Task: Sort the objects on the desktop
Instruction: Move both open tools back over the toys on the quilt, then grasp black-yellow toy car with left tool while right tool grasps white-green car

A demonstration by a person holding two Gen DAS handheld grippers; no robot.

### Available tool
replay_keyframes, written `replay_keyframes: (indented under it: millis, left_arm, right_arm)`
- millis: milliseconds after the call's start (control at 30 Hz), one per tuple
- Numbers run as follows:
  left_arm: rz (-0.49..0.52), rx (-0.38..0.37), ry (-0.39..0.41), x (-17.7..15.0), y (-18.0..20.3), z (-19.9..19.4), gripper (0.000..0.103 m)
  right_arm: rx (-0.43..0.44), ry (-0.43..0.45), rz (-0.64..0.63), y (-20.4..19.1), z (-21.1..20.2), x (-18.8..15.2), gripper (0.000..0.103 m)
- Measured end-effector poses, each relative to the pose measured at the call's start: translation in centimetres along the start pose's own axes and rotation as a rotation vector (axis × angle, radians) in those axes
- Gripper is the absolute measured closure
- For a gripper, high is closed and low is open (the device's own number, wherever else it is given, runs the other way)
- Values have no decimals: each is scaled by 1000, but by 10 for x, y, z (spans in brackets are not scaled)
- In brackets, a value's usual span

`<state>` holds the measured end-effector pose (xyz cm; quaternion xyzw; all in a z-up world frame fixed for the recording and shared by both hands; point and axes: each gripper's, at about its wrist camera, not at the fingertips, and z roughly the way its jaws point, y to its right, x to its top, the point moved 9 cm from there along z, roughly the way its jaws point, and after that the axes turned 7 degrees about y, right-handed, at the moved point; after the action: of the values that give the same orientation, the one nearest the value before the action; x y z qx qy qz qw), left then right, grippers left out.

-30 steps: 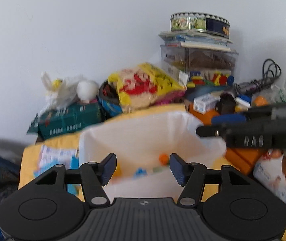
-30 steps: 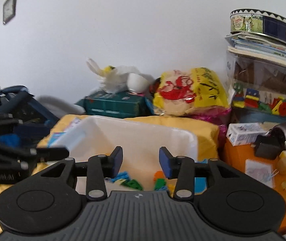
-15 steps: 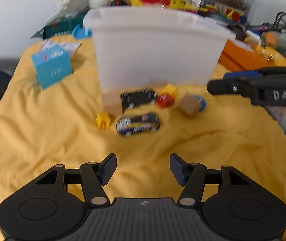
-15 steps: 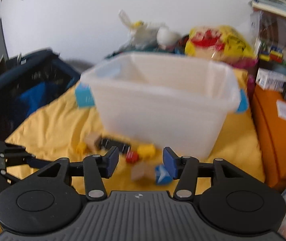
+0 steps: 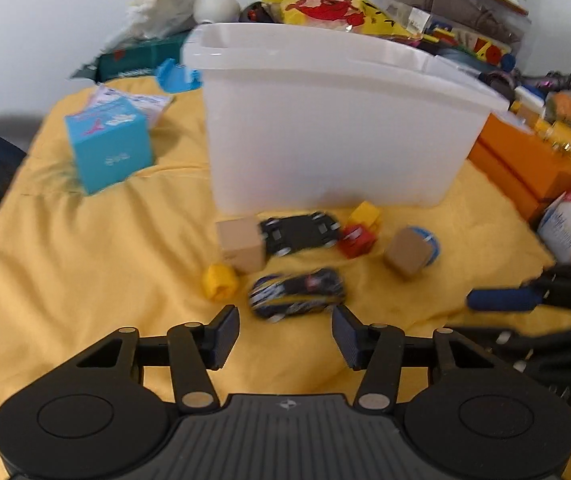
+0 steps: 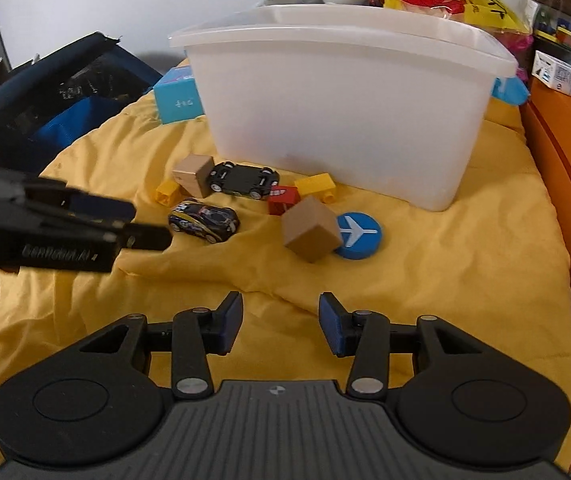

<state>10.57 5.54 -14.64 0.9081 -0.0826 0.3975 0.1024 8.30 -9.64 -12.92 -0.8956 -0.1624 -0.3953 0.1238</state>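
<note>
Yellow surface (image 6: 465, 272), toys before a white bin (image 6: 337, 92).
Both tools, left (image 5: 285, 330) and right (image 6: 281, 322), are closing on nothing, near the bin.

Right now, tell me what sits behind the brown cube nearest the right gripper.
Behind the brown cube lies a blue disc with a white airplane, touching it, partly covered. Farther back are a red brick and the white bin. The bin's contents cannot be seen.
</note>
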Motion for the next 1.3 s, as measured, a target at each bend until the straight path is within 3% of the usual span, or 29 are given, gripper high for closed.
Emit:
replay_keyframes:
  millis: [167,233,333,433,500,533,567,667,833,967,1033,1167,1300]
  left_arm:
    - [-78,-42,-69,0,12,17,47]
    - [-157,-43,-81,3,12,27,41]
    - [-211,17,-73,12,5,36,31]
    - [-200,91,-103,15,-3,48,31]
    - [-201,94,-106,16,-6,54,33]
    - [-192,96,-92,18,-7,54,40]
    - [-173,99,-89,18,-7,54,60]
    - [-155,28,-108,16,-6,48,62]
    - [-8,-118,-178,-4,1,22,62]
    - [143,-178,-202,-26,6,0,62]
    - [140,-192,-200,-31,8,-6,61]
    - [137,-140,-178,-32,11,-6,60]
    - [158,-101,-135,-34,17,-15,58]
  right_arm:
    - [-16,0,13,2,-1,-2,56]
    - [-21,-5,19,3,0,-3,56]
    - [-29,-10,26,4,1,-4,56]
    - [-31,-6,21,2,0,-3,56]
    - [-34,-8,18,2,-1,-5,56]
    - [-35,-9,18,2,-1,-6,56]
    - [-36,-11,18,2,-1,-7,56]
    - [-42,-12,24,5,-1,-8,56]
    - [-48,-1,-4,6,0,-3,56]
    - [-42,39,-62,1,2,8,56]
    - [-30,75,-111,-7,4,19,55]
    - [-31,143,-301,-29,14,42,48]
    - [-67,140,-484,-46,44,59,49]
